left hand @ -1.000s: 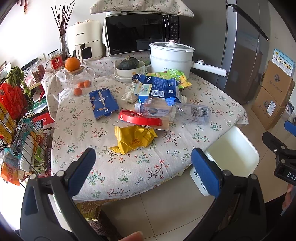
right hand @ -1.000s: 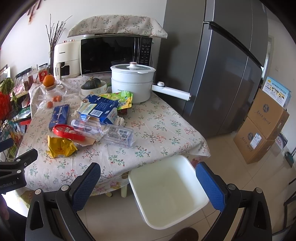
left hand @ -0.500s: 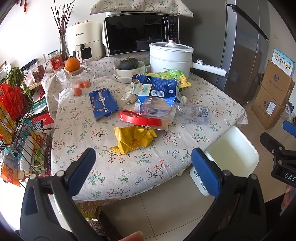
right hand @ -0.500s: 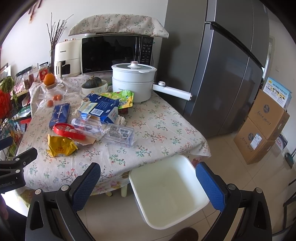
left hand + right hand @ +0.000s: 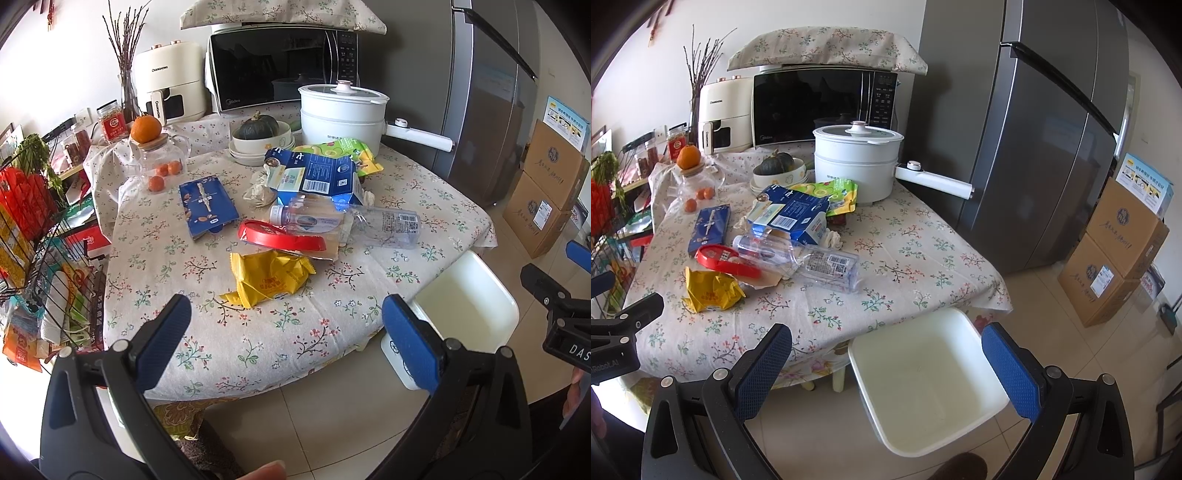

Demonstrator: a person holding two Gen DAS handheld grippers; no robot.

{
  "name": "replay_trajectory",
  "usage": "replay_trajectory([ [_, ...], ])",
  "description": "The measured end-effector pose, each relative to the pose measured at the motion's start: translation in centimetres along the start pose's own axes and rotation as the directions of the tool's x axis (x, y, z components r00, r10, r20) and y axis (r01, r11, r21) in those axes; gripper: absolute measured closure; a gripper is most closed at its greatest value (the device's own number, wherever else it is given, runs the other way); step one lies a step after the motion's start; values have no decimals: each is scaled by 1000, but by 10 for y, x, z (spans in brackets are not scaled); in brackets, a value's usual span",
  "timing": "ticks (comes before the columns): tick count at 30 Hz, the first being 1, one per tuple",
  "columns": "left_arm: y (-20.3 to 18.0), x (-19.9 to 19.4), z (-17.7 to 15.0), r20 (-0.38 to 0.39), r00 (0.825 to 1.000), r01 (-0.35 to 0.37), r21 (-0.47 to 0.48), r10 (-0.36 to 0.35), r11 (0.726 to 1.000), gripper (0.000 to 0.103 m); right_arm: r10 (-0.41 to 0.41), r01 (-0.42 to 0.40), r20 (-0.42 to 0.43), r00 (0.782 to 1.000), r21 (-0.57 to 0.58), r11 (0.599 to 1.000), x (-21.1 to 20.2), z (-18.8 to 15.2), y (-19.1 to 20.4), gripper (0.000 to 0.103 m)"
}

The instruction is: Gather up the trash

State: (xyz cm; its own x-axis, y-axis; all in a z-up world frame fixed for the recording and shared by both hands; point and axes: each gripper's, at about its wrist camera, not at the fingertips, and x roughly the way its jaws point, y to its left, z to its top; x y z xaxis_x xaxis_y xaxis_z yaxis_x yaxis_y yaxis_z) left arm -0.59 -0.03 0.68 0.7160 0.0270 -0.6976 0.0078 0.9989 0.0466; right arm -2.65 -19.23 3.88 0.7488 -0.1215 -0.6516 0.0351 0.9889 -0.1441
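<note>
Trash lies on the floral table: a yellow wrapper (image 5: 271, 277) (image 5: 711, 290), a red lid on cardboard (image 5: 282, 236) (image 5: 726, 258), clear plastic bottles (image 5: 384, 225) (image 5: 827, 264), a torn blue carton (image 5: 314, 177) (image 5: 792, 216), a green pouch (image 5: 351, 151) (image 5: 838, 194), crumpled tissue (image 5: 258, 194). An empty white bin (image 5: 469, 302) (image 5: 923, 380) stands on the floor at the table's near right corner. My left gripper (image 5: 284, 321) is open and empty before the table edge. My right gripper (image 5: 886, 354) is open and empty above the bin.
A blue flat box (image 5: 207, 205), a glass jar with oranges (image 5: 159, 162), a bowl with a squash (image 5: 258, 136), a white pot (image 5: 341, 110), a microwave (image 5: 280, 70) and an air fryer (image 5: 170, 88) stand further back. A wire rack (image 5: 33, 236) is left; fridge (image 5: 1034, 147) and cardboard boxes (image 5: 1115, 251) right.
Almost nothing: the right gripper has drifted slightly forward and left. Both grippers stay open and empty, and the trash has not moved.
</note>
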Motion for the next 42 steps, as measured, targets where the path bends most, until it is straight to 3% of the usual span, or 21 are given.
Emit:
replay_trajectory([
  [10,7,6,11,-31,998,56,-3,-56,998,1,4,-5,-30,1000,-34,999,8,11,2,0],
  [17,11,18,33,-90,992,94,40,-91,995,1,50,-56,-81,995,-78,995,12,45,2,0],
  [19,18,27,43,-107,991,80,31,-76,996,1,67,-82,-144,987,-99,992,23,57,4,0],
  [22,28,49,56,-161,981,114,9,-111,993,1,92,-114,-197,976,-104,988,44,72,5,0],
  [26,38,88,58,-186,978,97,18,-92,995,1,143,-156,-235,961,-40,987,81,68,-1,0],
  [27,41,100,54,-193,977,93,15,-88,996,3,155,-162,-255,955,-9,987,92,62,-4,0],
  [29,43,124,50,-275,955,114,-2,-110,994,19,155,-157,-371,916,26,987,116,49,-4,0],
  [31,39,138,49,-302,945,135,17,-124,991,22,214,-213,-400,891,48,976,127,45,-4,0],
  [33,35,148,47,-312,946,112,68,-85,991,22,207,-204,-405,891,49,978,133,47,-2,0],
  [36,37,161,44,-348,932,132,68,-101,989,25,196,-202,-390,900,25,979,135,52,3,0],
  [39,37,170,38,-381,917,158,71,-120,985,50,203,-210,-396,896,26,977,138,54,9,0],
  [41,35,177,32,-408,907,158,95,-106,983,73,210,-214,-399,893,35,976,142,55,12,0],
  [42,35,177,29,-417,903,161,101,-105,982,78,208,-212,-399,893,37,977,144,55,14,0],
])
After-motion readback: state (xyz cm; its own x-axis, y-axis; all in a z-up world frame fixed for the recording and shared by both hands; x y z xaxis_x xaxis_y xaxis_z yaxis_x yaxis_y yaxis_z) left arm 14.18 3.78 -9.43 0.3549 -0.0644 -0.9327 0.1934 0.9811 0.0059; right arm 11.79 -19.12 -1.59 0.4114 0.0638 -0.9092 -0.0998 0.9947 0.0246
